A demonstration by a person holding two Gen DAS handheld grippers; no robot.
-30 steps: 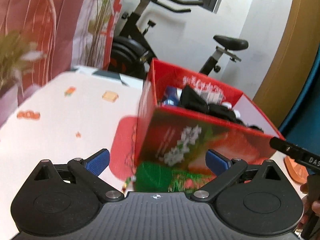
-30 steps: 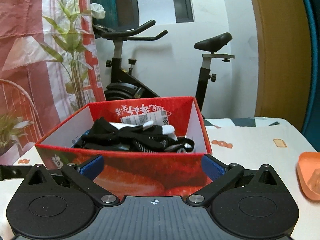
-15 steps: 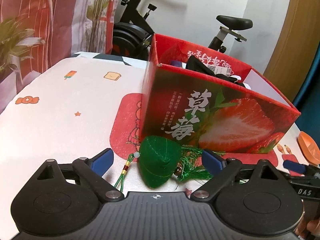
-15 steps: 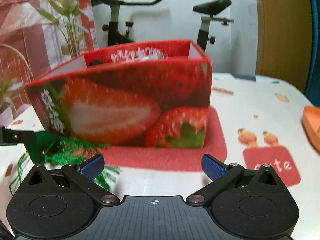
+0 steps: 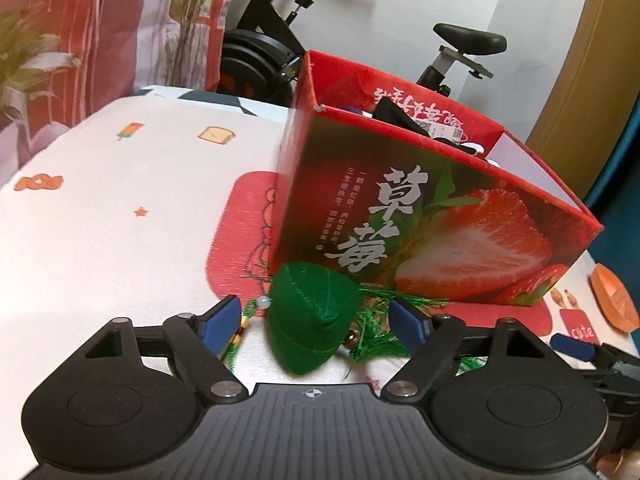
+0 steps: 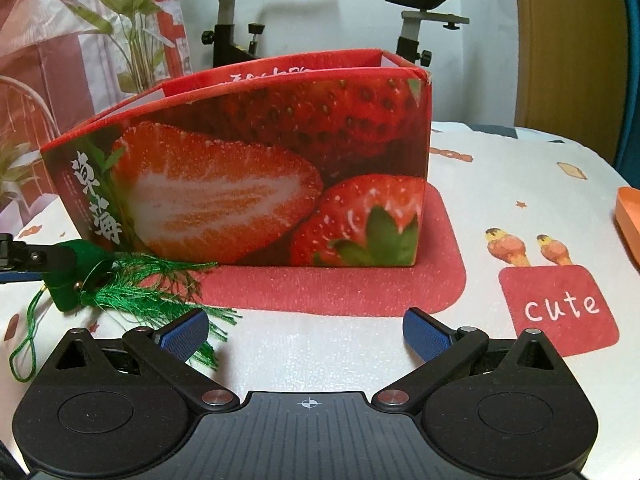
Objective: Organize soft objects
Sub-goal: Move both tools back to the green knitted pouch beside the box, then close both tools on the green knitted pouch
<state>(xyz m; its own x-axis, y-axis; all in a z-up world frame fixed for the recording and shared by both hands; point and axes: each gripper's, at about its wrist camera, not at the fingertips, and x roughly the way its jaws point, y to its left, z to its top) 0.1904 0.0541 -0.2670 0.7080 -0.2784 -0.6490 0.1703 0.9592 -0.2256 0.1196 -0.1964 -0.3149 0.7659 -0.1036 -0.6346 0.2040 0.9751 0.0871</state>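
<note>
A green fabric pouch (image 5: 308,304) with a green tassel (image 6: 148,288) and a beaded cord lies on the tablecloth against the front of the red strawberry box (image 5: 440,224). My left gripper (image 5: 316,324) straddles the pouch; its jaws are closing, with a gap left on each side of the pouch. Black and white fabric items (image 5: 396,116) lie inside the box. My right gripper (image 6: 306,336) is open and empty, low over the cloth before the box (image 6: 240,176). The tassel's fringe reaches its left pad. The pouch (image 6: 68,280) sits at that view's left edge.
An orange dish (image 5: 614,300) lies at the table's right edge. An exercise bike (image 6: 420,4) and a potted plant (image 6: 132,28) stand behind the table, a red and white curtain (image 5: 80,20) to the left. The patterned tablecloth (image 5: 120,220) spreads left of the box.
Both grippers sank toward the table, so the right view lost sight of the box's inside. The left jaws narrowed around the green pouch.
</note>
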